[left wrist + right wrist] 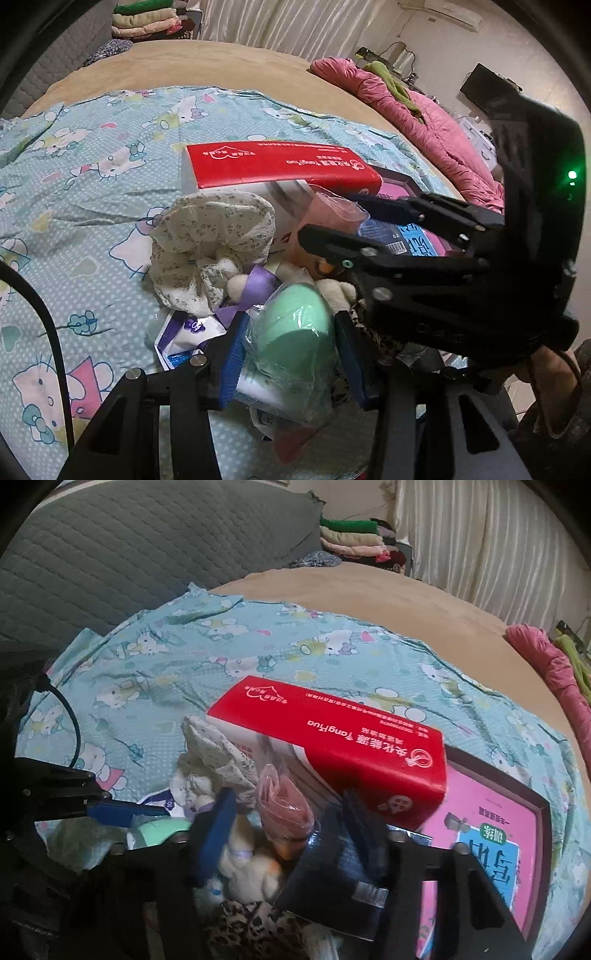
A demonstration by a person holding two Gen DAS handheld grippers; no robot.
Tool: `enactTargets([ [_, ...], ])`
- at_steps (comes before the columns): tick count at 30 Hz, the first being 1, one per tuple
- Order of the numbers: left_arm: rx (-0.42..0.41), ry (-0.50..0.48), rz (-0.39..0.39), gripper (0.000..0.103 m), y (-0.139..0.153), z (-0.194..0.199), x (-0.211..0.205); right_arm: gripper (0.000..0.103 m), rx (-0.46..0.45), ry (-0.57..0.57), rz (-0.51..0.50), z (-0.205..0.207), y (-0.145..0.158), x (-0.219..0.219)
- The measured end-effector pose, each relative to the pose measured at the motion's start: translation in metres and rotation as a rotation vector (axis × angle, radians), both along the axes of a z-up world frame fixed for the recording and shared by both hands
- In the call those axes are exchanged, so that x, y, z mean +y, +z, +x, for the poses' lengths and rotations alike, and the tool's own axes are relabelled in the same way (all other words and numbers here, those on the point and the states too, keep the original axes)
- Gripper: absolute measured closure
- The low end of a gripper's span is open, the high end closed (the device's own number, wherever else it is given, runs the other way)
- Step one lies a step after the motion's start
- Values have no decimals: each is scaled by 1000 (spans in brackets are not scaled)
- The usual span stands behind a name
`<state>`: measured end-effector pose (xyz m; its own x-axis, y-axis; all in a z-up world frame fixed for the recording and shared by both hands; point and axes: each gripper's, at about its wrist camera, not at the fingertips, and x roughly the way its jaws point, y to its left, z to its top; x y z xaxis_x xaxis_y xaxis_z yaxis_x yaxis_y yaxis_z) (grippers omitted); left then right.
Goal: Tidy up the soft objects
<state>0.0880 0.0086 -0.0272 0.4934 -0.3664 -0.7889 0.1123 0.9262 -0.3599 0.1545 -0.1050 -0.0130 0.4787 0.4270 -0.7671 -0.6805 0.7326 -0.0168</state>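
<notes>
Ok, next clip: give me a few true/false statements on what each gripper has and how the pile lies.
1. The left gripper closes around a mint-green item in clear plastic wrap. True.
2. The red-topped rectangular carton stands upright on end. False: it lies flat.
3. The right gripper is clamped on the carton. False: it is open over a pink plastic-wrapped item.
4. The pile sits on a light-blue cartoon-cat sheet. True.

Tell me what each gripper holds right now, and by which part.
Left gripper clamps the green bagged bundle across its sides. Right gripper straddles a pink bagged item; whether it grips cannot be told.
</notes>
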Motion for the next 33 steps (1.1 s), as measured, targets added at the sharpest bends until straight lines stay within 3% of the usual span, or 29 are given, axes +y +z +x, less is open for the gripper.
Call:
enactTargets([
  [5,-3,1,-13,56,0,-1,2,75,-1,-7,27,-3,-3,1],
  [10,10,12,-72,58,-2,0,7,78,-14,-44,69,-8,4,-4],
  [15,-3,24,-78,60,0,-1,8,78,-29,-68,137,-17,17,-15],
  [33,-107,63,-38,62,39,-19,2,79,-128,-135,310,-52,67,-60],
])
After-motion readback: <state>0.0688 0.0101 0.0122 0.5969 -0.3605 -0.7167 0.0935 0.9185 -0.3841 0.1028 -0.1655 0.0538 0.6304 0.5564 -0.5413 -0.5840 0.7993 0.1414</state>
